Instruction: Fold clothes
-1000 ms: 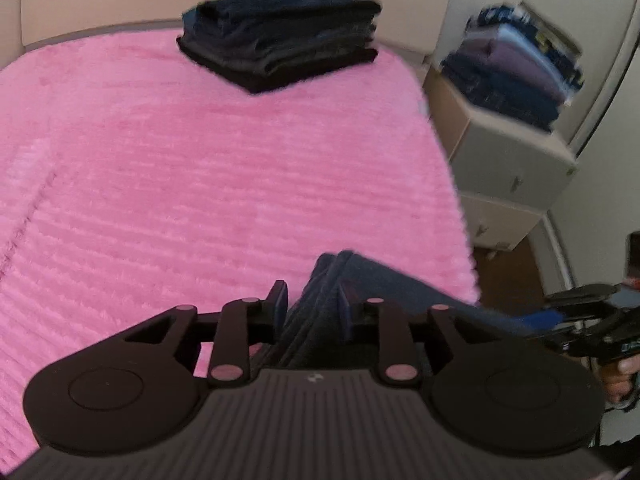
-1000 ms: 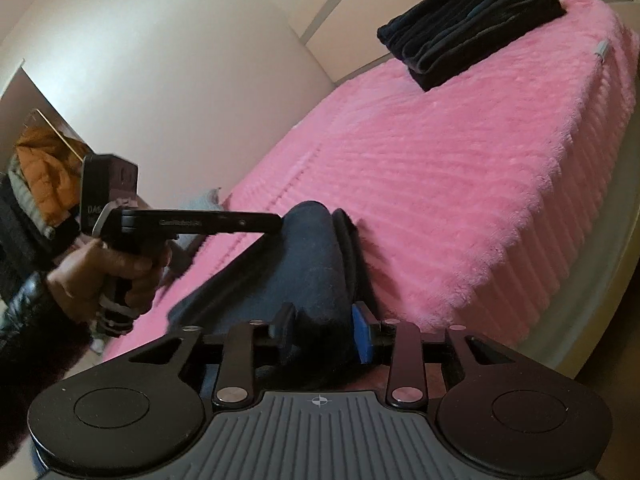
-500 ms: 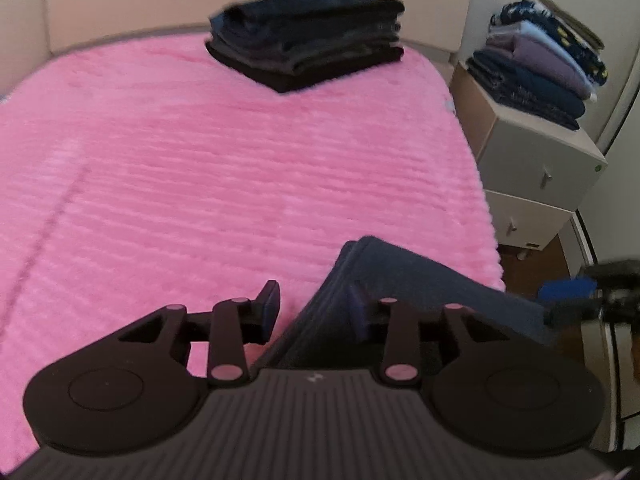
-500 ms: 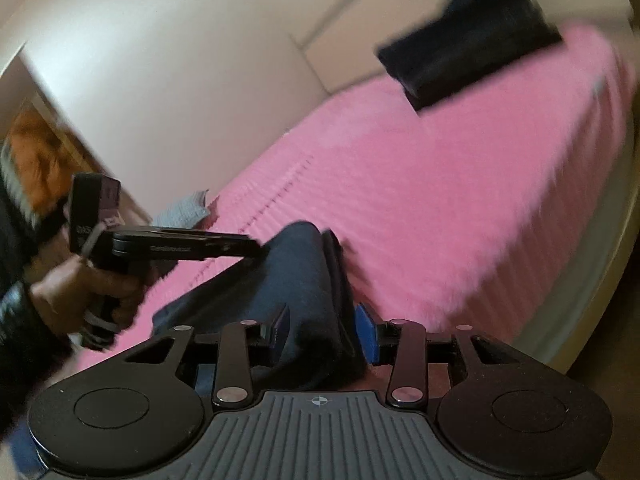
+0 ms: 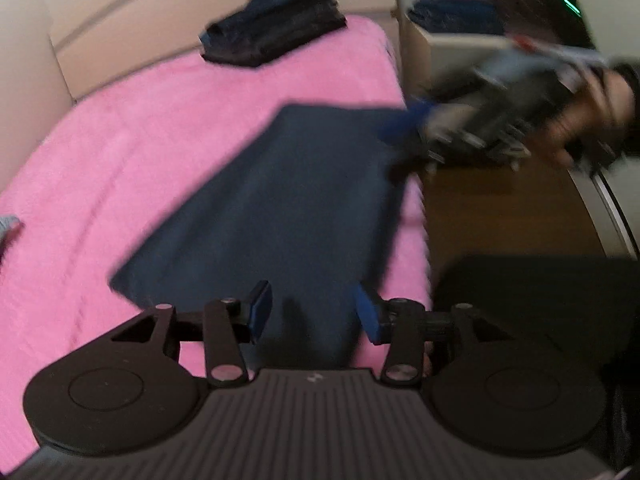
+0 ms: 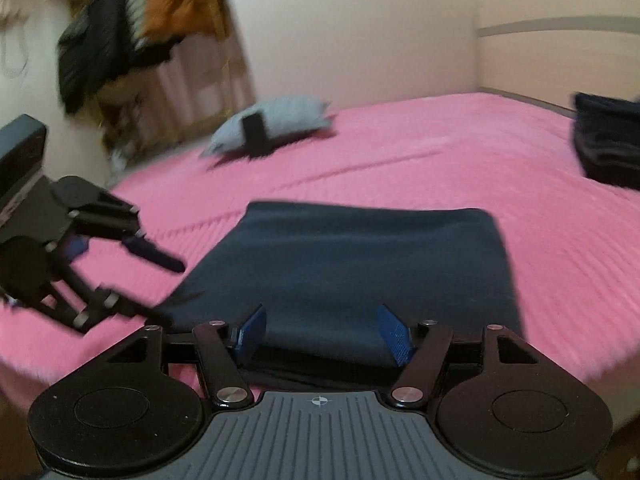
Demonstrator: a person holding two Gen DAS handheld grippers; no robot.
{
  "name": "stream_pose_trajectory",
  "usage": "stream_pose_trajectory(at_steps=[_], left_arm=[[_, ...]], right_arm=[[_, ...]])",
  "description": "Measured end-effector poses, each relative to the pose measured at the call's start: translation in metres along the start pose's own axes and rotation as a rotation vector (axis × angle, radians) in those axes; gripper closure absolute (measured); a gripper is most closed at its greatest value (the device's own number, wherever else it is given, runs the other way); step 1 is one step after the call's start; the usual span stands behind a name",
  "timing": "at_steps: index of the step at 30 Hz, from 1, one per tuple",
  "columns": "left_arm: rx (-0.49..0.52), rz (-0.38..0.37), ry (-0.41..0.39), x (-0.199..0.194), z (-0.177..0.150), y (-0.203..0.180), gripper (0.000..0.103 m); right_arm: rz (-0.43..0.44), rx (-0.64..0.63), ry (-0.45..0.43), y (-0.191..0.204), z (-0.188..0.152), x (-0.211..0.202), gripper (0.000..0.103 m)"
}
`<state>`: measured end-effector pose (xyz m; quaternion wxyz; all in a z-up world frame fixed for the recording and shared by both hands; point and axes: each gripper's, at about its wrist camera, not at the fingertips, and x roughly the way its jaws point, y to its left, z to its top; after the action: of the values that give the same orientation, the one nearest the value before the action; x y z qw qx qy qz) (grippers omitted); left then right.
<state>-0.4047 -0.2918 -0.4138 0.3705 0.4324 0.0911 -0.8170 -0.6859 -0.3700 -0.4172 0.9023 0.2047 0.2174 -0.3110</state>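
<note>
Right wrist view: the flat dark navy folded garment (image 6: 352,272) lies on the pink ribbed bedspread (image 6: 440,152) at frame centre, long axis running left-right. The right gripper (image 6: 326,334), spread wide and empty, sits nearest at its lower edge; the left gripper (image 6: 132,264), also parted, hovers lower left.

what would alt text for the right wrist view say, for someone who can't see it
A folded navy garment lies flat on a pink bedspread, just beyond the open right gripper. The left gripper, blurred, hovers at the left, with a dark folded stack at the right edge.
</note>
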Motion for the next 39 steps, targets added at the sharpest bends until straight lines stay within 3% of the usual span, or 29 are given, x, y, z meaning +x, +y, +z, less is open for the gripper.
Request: stream_pose_trajectory(at_steps=[5, 6, 8, 10, 12, 20, 21, 22, 25, 32, 37, 39], left_arm=[[0.005, 0.041, 0.042, 0.01, -0.024, -0.011, 0.062], [0.024, 0.062, 0.034, 0.007, -0.025, -0.015, 0.062], [0.073, 0.109, 0.013, -0.002, -0.025, -0.025, 0.061], [0.121, 0.159, -0.005, -0.009, -0.025, -0.035, 0.06], [0.172, 0.207, -0.015, -0.011, -0.026, -0.047, 0.058], [0.296, 0.326, -0.038, -0.005, -0.037, -0.077, 0.043], [0.301, 0.346, -0.036, -0.003, -0.037, -0.08, 0.04], [0.32, 0.37, -0.031, 0.001, -0.037, -0.083, 0.038], [0.403, 0.446, -0.011, 0.017, -0.036, -0.094, 0.034], [0.606, 0.612, 0.023, 0.054, -0.033, -0.12, 0.026], [0.672, 0.713, 0.071, 0.082, -0.025, -0.121, 0.026], [0.692, 0.744, 0.094, 0.09, -0.024, -0.118, 0.034]], right_arm=[[0.037, 0.176, 0.122, -0.028, -0.004, 0.033, 0.038], [0.007, 0.123, 0.134, -0.02, 0.0, 0.031, 0.037], [-0.05, -0.114, 0.134, 0.01, 0.003, 0.023, 0.037], [-0.067, -0.361, 0.13, 0.041, -0.005, 0.015, 0.027], [-0.095, -0.565, 0.142, 0.063, -0.017, 0.021, 0.027], [-0.198, -1.034, 0.28, 0.084, -0.066, 0.077, 0.028], [-0.204, -1.061, 0.275, 0.084, -0.07, 0.08, 0.034], [-0.208, -1.065, 0.275, 0.082, -0.07, 0.083, 0.051], [-0.202, -1.022, 0.276, 0.075, -0.058, 0.086, 0.066], [-0.115, -0.768, 0.256, 0.053, -0.006, 0.076, 0.071], [-0.08, -0.697, 0.253, 0.049, 0.012, 0.073, 0.071], [-0.078, -0.693, 0.249, 0.049, 0.009, 0.066, 0.071]])
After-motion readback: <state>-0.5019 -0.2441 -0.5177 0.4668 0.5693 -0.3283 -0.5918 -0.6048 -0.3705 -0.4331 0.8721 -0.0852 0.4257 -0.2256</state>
